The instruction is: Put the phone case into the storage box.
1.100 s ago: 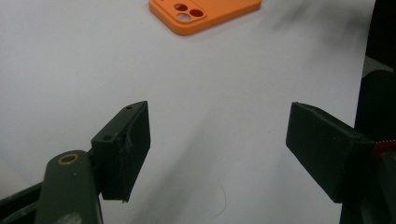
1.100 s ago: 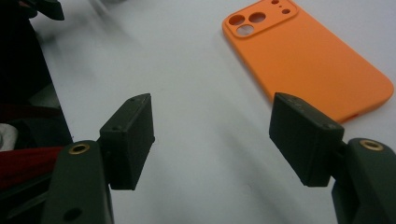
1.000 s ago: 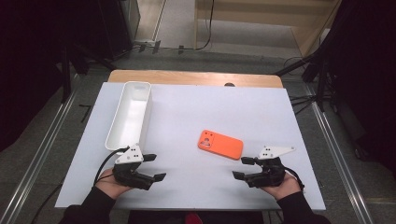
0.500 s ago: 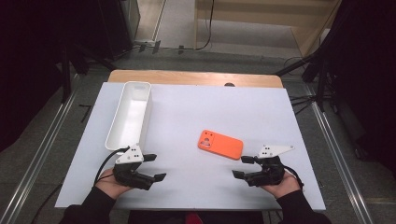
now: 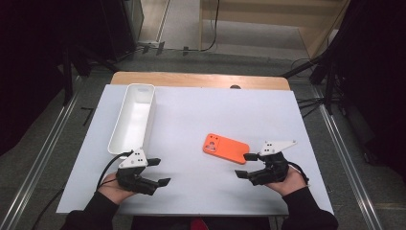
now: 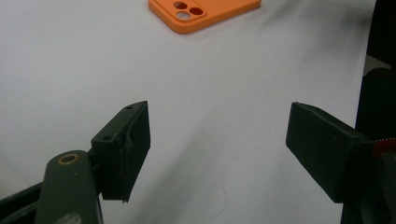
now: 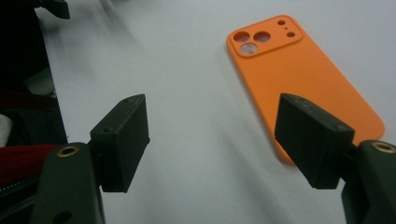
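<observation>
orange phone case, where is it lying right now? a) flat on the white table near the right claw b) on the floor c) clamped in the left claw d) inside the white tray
a: the orange phone case lies flat on the white table, just beyond the open right claw.

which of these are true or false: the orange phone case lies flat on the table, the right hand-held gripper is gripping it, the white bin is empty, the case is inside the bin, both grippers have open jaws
1. The orange phone case lies flat on the table: true.
2. The right hand-held gripper grips the case: false; its jaws stand open, one jaw tip over the case's near end.
3. The white bin is empty: true.
4. The case is inside the bin: false; it lies on the table, apart from the bin.
5. The left hand-held gripper and the right one both have open jaws: true.
</observation>
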